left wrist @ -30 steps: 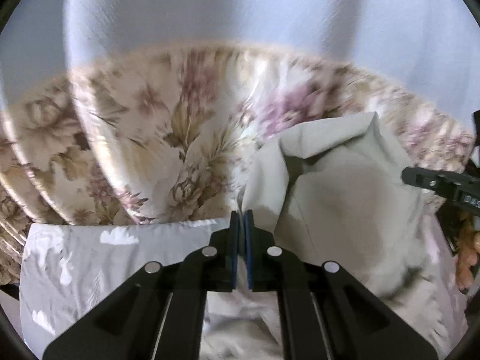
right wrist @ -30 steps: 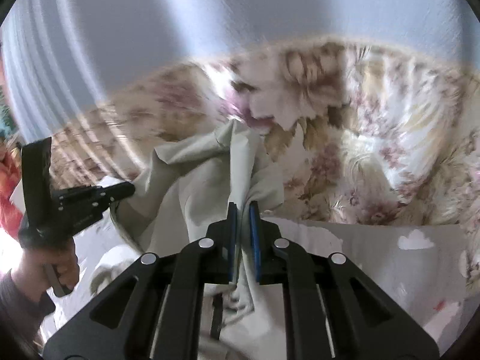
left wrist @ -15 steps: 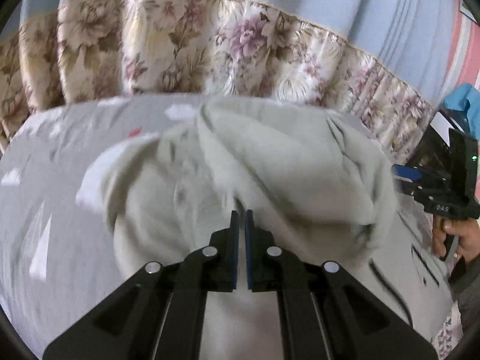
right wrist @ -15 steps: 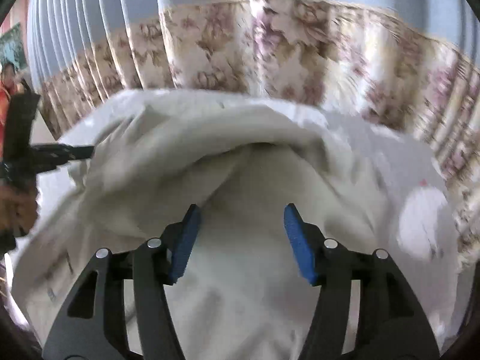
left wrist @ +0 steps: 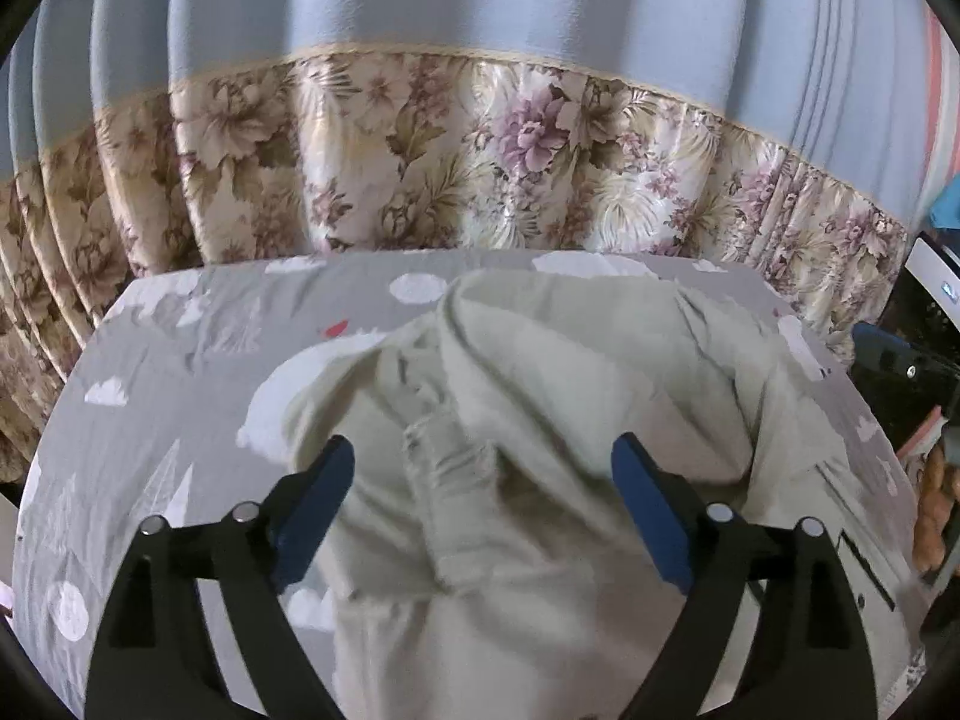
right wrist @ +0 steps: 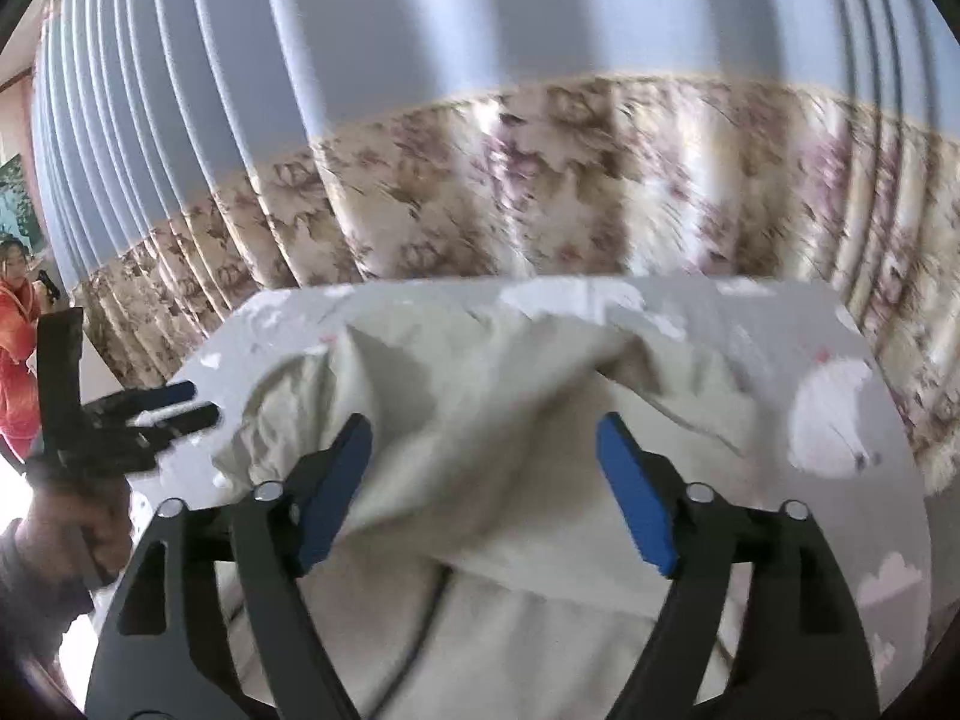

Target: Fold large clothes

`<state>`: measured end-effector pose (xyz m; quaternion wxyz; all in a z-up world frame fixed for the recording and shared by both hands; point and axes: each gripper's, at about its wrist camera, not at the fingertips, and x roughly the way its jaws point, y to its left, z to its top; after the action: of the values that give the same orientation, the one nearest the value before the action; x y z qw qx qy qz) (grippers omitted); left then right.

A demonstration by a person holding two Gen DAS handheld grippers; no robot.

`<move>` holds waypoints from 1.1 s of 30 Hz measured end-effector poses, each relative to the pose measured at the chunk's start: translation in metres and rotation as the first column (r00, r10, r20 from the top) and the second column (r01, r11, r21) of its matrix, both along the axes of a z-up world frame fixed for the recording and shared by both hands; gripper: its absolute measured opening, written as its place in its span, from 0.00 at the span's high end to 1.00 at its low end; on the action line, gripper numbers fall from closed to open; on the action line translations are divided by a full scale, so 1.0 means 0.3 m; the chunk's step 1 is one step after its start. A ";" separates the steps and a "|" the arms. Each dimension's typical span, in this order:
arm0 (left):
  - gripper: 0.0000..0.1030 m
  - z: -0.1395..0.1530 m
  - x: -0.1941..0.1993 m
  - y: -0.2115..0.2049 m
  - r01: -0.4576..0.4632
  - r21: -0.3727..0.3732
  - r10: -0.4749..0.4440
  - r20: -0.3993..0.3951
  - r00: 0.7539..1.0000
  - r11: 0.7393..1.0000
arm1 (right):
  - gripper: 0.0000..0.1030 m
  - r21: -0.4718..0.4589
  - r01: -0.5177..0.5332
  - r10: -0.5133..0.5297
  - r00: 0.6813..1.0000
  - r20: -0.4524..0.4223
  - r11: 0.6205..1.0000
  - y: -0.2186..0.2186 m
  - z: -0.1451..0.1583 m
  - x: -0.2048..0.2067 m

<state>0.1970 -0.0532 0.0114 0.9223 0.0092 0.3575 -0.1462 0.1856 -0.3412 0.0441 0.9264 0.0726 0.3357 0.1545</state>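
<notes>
No readable text, label, brand, number or sign appears in either of my wrist views. The grey sheet (left wrist: 150,396) carries only printed white clouds and small red marks, the curtain (left wrist: 480,138) only a floral band, and the pale garment (left wrist: 540,420) shows no lettering I can make out.

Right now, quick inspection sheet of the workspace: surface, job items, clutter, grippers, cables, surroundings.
Surface: grey cloud-print sheet, mostly covered at centre.
Job's things: pale garment lying rumpled in a heap, folds uneven, dark drawcord showing.
Clutter: nothing seen on the sheet.
Grippers: left gripper open, above the garment; right gripper open, above the garment; neither holds cloth.
Cables: nothing seen.
Surroundings: floral-and-blue curtain behind; person in red far left of the right wrist view.
</notes>
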 end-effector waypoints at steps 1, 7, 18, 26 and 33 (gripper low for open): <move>0.14 0.003 0.016 -0.022 -0.006 0.004 0.006 0.003 1.000 1.000 | 0.20 -0.015 0.002 -0.002 1.000 -0.004 1.000 0.031 -0.001 0.025; 0.13 -0.024 0.089 -0.086 -0.027 -0.010 0.027 -0.012 1.000 1.000 | 0.19 -0.116 -0.003 -0.003 0.999 -0.052 0.993 0.143 -0.086 0.133; 0.10 -0.271 0.155 -0.102 -0.044 0.047 0.050 -0.142 0.989 0.998 | 0.08 -0.351 0.129 -0.204 0.961 -0.185 0.927 -0.035 -0.381 0.159; 0.06 -0.322 0.143 -0.108 -0.043 0.074 0.054 -0.150 0.987 0.996 | 0.04 -0.352 0.153 -0.235 0.951 -0.202 0.923 -0.065 -0.415 0.157; 0.06 -0.222 0.083 -0.078 -0.047 0.033 0.049 -0.078 0.996 0.998 | 0.04 -0.267 0.160 -0.196 0.974 -0.114 0.950 -0.044 -0.266 0.088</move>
<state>0.2220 -0.0767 -0.0550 0.9104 0.0091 0.3961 -0.1187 0.2120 -0.3544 -0.0357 0.9125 -0.0072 0.4086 0.0203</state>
